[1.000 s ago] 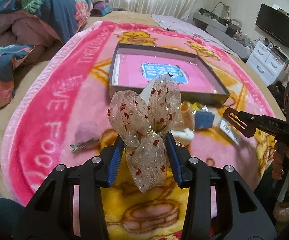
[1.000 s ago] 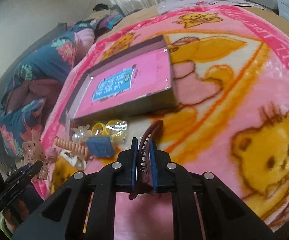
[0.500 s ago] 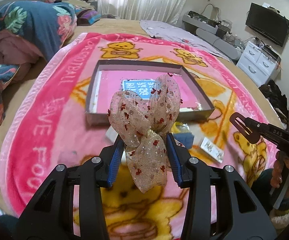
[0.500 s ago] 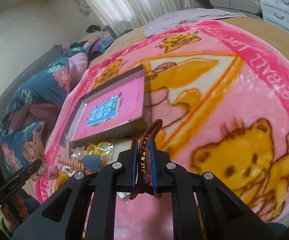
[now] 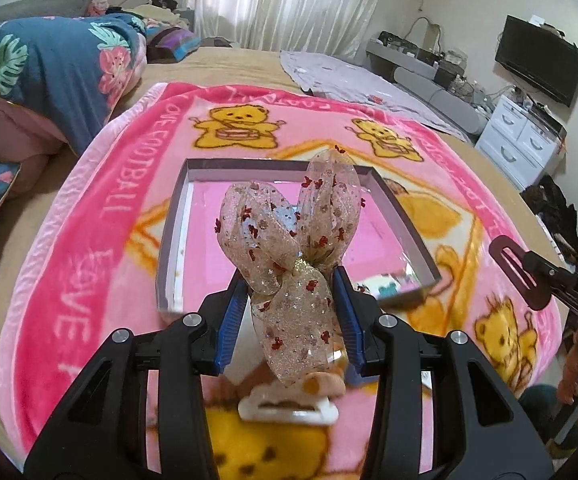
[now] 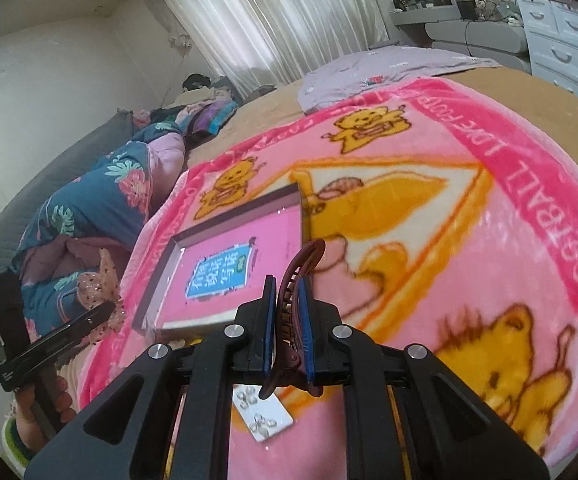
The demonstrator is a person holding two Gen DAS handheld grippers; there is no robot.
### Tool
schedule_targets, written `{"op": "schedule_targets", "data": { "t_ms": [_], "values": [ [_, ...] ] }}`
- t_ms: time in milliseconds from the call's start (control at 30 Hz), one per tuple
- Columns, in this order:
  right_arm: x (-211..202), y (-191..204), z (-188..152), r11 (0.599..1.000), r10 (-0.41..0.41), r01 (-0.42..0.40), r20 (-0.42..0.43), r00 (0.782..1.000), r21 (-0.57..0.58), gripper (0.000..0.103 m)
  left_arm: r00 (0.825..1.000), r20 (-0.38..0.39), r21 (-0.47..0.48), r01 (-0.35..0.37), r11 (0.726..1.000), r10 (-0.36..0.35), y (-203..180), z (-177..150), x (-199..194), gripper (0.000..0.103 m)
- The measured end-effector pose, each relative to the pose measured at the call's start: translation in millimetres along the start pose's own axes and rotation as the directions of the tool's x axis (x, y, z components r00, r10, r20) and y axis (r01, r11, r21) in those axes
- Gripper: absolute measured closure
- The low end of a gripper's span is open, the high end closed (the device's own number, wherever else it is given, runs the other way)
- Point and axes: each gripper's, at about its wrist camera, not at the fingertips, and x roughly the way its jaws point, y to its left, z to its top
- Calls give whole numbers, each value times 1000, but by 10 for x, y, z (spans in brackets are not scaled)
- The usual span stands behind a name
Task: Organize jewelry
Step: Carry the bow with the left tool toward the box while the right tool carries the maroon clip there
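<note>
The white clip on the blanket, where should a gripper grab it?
Probably across the white clip's long flat sides, coming down from above: it lies flat on the blanket, long and narrow. Both grippers are full, though, and its details are blurred.

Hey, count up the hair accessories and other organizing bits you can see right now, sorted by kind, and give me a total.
Ribbon bows: 1, the sheer bow in the left gripper
Hair claw clips: 2, brown clip in the right gripper, white clip on the blanket
Earring cards: 1, white card
Trays: 1, shallow box
Total: 5
</note>
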Motion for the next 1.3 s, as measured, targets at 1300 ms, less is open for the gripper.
{"op": "schedule_targets", "data": {
  "t_ms": [1300],
  "values": [
    [1612,620,80,990,-42,22,-142,989,-139,92,991,-103,-115,-100,988,89,748,129,778,38]
  ]
}}
